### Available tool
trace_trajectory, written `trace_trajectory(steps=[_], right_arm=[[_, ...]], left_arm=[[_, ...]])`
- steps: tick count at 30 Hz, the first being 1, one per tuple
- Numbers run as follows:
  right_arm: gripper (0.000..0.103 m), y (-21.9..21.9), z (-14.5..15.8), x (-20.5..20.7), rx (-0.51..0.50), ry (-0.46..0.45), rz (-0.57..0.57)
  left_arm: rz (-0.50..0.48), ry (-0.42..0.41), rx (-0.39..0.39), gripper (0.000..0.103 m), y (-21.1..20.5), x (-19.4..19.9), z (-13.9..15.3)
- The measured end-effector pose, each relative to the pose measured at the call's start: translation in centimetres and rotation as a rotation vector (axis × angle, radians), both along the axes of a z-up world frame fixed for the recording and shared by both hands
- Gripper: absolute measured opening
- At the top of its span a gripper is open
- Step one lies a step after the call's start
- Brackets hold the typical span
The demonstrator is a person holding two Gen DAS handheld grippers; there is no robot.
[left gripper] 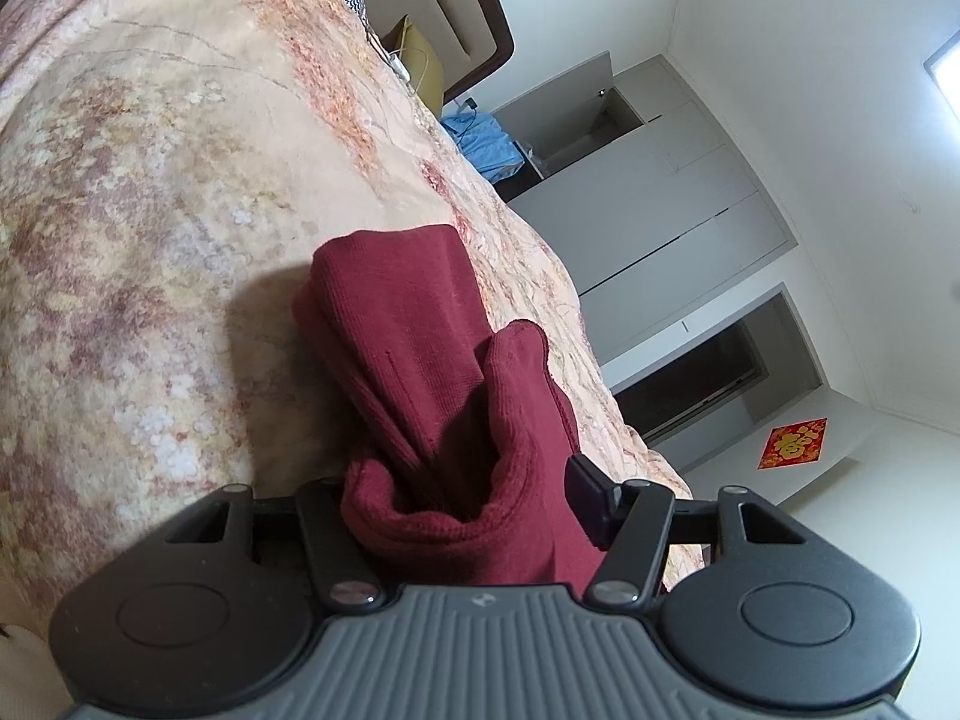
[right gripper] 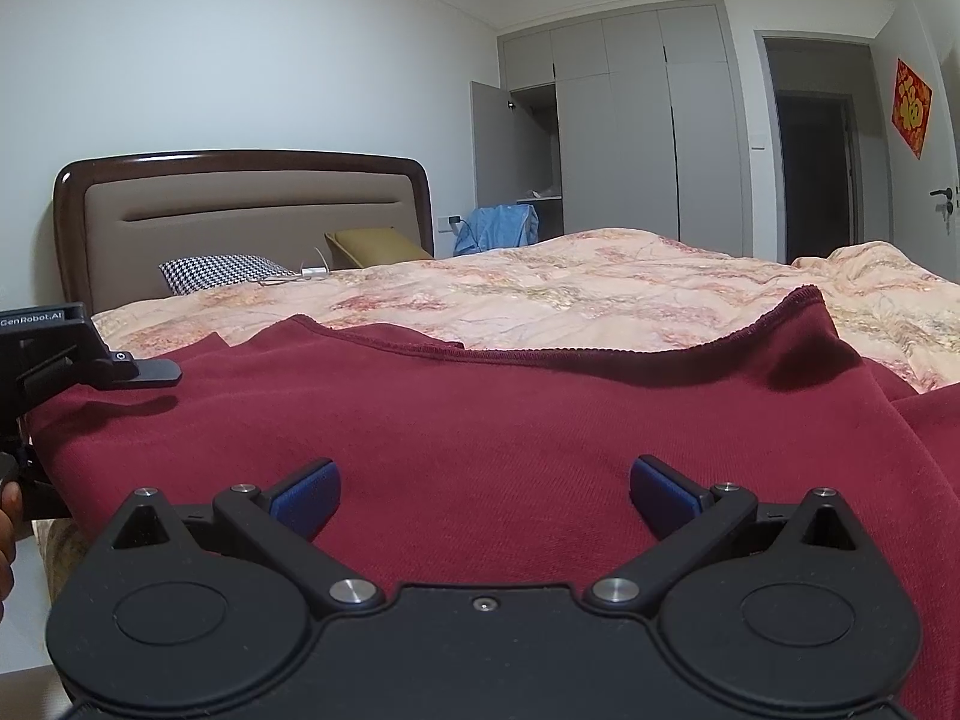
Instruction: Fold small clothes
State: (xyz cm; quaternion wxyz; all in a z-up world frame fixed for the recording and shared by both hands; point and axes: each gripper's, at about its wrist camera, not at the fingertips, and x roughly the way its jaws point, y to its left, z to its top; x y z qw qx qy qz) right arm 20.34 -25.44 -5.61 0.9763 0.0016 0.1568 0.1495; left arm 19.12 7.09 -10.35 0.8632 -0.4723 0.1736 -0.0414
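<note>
One red garment [right gripper: 480,420] is spread on one bed [right gripper: 600,294]. Two pillows are seen, one checked [right gripper: 225,270] and one yellow [right gripper: 375,243]. One blue cloth [right gripper: 495,228] and one red wall sign [right gripper: 912,108] are counted.

Left wrist view rolled sideways, very close on bunched red cloth [left gripper: 432,396], facing along bed [left gripper: 150,192] toward wardrobe [left gripper: 678,204]. Right wrist view level, low over same cloth [right gripper: 480,420], facing headboard [right gripper: 240,210]. Both share cloth, bed, wardrobe [right gripper: 636,120].
</note>
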Motion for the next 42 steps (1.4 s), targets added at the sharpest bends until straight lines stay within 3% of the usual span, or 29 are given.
trace_trajectory(steps=[4,8,12,16,21,24,27,32,37,42], right_arm=[[0.103,0.2,0.0,0.1,-0.004,-0.001,-0.004],[0.103,0.1,-0.1,0.1,-0.002,-0.002,-0.005],[0.103,-0.1,-0.1,0.1,0.010,-0.001,-0.005],[0.103,-0.7,0.1,0.1,0.036,0.012,-0.006],[0.103,-1.7,0.7,0.3,0.084,0.058,0.012],[0.103,-1.9,1.4,-0.2,0.049,0.090,-0.004],[0.103,-1.8,2.8,-2.2,-0.030,0.099,-0.057],[0.103,-4.7,4.9,-6.9,-0.004,0.078,-0.082],[0.103,-8.9,5.5,-11.8,-0.013,0.078,-0.209],[0.103,-12.1,4.2,-15.4,-0.146,0.115,-0.346]], left_arm=[[0.000,0.023,0.023,0.066,-0.1,0.2,0.6],[0.005,0.060,0.118,0.064,-1.0,0.7,1.7],[0.011,0.125,0.234,0.054,-2.1,1.2,3.0],[0.028,0.180,0.280,0.046,-2.7,1.7,4.4],[0.039,0.197,0.332,0.029,-3.7,2.5,6.2],[0.028,0.189,0.394,0.021,-4.1,2.4,7.2],[0.022,0.160,0.465,0.016,-5.2,2.5,8.4],[-0.050,0.061,0.637,0.014,-9.5,3.3,11.9],[-0.245,-0.132,0.851,0.014,-17.7,3.1,16.1],[-0.525,-0.267,0.956,0.014,-26.0,0.9,16.7]])
